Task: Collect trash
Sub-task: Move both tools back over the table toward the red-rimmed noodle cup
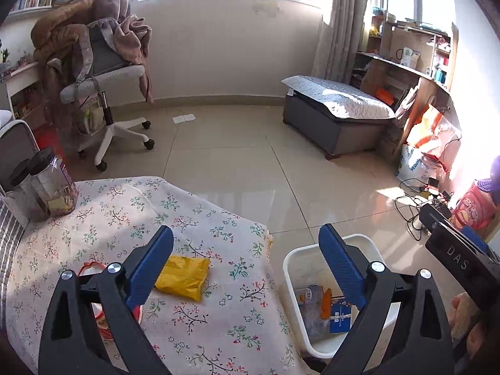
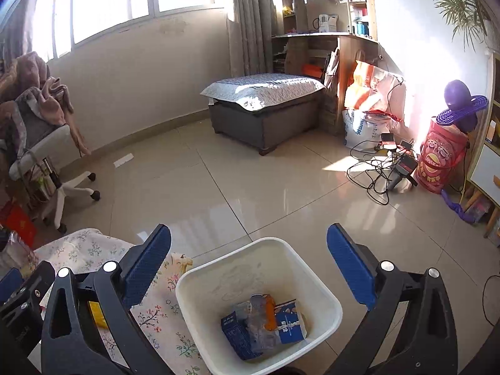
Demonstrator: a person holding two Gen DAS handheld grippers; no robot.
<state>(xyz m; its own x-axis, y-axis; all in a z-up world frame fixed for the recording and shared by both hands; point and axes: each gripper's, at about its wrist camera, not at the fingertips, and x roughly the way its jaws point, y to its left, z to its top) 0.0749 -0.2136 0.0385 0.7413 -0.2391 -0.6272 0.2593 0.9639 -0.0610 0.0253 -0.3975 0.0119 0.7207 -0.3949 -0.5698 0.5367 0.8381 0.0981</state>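
Both the left gripper (image 1: 247,262) and right gripper (image 2: 249,265) hang with jaws released and empty, a yellow packet (image 1: 184,277) on the floral tabletop (image 1: 218,328) beside the white bin (image 2: 218,268) of trash

Red-rimmed item (image 1: 93,284): largely hidden behind the left gripper's finger (image 1: 150,268), identity unclear. Bin (image 1: 290,268): near rim cut off by frame edge. Bin contents (image 2: 265,325): labels too small to read.

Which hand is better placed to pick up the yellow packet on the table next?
Left. Its open tool faces the yellow packet on the floral tablecloth; the right tool looks into the white bin.
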